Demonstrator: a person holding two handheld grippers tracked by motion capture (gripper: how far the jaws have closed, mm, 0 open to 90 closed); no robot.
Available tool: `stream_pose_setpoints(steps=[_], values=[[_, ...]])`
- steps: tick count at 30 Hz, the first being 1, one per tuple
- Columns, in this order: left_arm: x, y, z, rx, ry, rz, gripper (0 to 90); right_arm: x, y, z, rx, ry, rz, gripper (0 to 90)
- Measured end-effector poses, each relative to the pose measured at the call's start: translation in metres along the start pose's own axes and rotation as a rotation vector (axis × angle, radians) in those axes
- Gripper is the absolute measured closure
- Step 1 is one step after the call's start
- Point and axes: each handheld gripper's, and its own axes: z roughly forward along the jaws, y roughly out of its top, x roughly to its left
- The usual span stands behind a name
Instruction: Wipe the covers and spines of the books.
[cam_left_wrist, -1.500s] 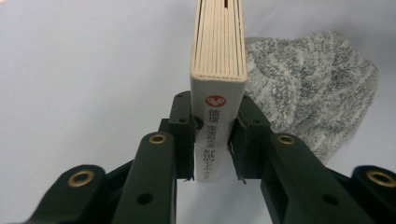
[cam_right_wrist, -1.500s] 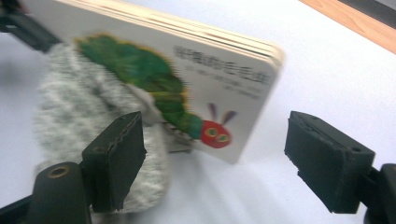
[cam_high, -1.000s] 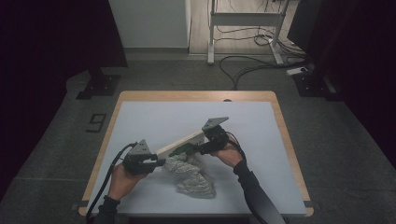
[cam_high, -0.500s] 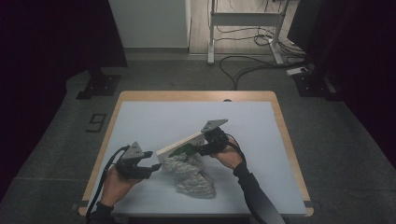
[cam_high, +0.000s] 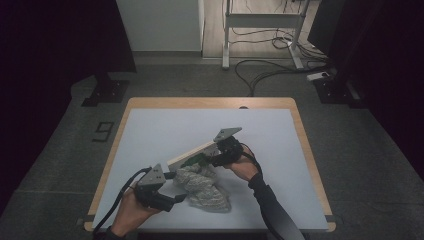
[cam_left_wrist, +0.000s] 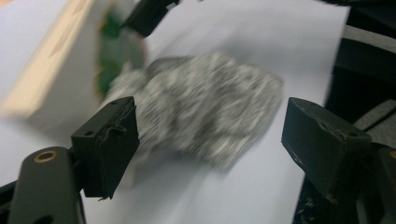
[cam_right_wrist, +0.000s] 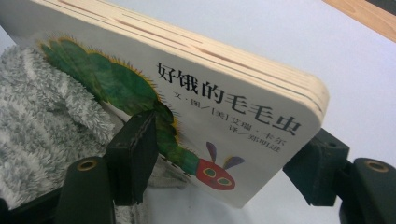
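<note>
High view: right claw (cam_high: 216, 156) clamps a board book (cam_high: 192, 155), tilted on the bench (cam_high: 165, 127), its lower edge hidden behind a grey fuzzy cloth (cam_high: 205, 187) crumpled at the near middle. Left claw (cam_high: 175, 192) sits just beside the cloth, jaws apart.

Left gripper view: blurred. Left claw (cam_left_wrist: 210, 135) has just been opening; mottled cloth (cam_left_wrist: 205, 112) lies beyond the jaws, ungripped.

Right gripper view: right claw (cam_right_wrist: 229, 161) pinches the thick, round-cornered book (cam_right_wrist: 224, 116); caterpillar cover, layered pale page edges. Plush cloth (cam_right_wrist: 42, 121) is cut off at left.
</note>
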Motion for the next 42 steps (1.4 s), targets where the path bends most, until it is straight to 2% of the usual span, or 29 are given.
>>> stream_pose_setpoints(steps=[5,9,10,14,18,24,28,32,38,42], values=[[-0.002,0.014,0.020,-0.008,-0.017,0.031,17.1,0.000,0.000,0.000,-0.003,0.000,-0.003,30.3],[0.003,0.019,0.042,-0.005,-0.061,0.009,16.0,0.000,0.000,0.000,-0.002,0.000,-0.002,30.3],[0.004,0.019,0.047,0.000,-0.061,0.004,15.7,0.000,0.000,0.000,-0.002,0.001,-0.003,30.3],[0.007,0.014,0.067,0.042,-0.034,-0.003,14.4,0.000,0.000,0.000,-0.003,0.002,0.001,30.2],[0.005,0.006,0.084,0.085,-0.010,0.006,13.9,0.000,-0.001,0.000,-0.001,0.004,-0.002,30.3],[0.008,-0.003,0.098,0.131,0.014,0.009,14.2,0.000,-0.001,0.000,-0.004,0.003,0.001,30.2],[0.007,-0.008,0.105,0.160,0.031,0.027,15.9,0.000,-0.002,0.000,-0.007,0.004,0.002,30.0],[0.004,-0.013,0.108,0.177,0.062,0.047,23.1,0.000,-0.002,0.000,-0.006,0.004,0.000,29.9],[0.005,-0.017,0.107,0.160,0.082,0.011,39.2,0.000,-0.003,0.000,-0.012,0.003,0.001,29.8],[0.008,-0.018,0.103,0.139,0.087,-0.009,56.7,0.000,-0.003,0.001,-0.016,0.003,0.003,29.8]])
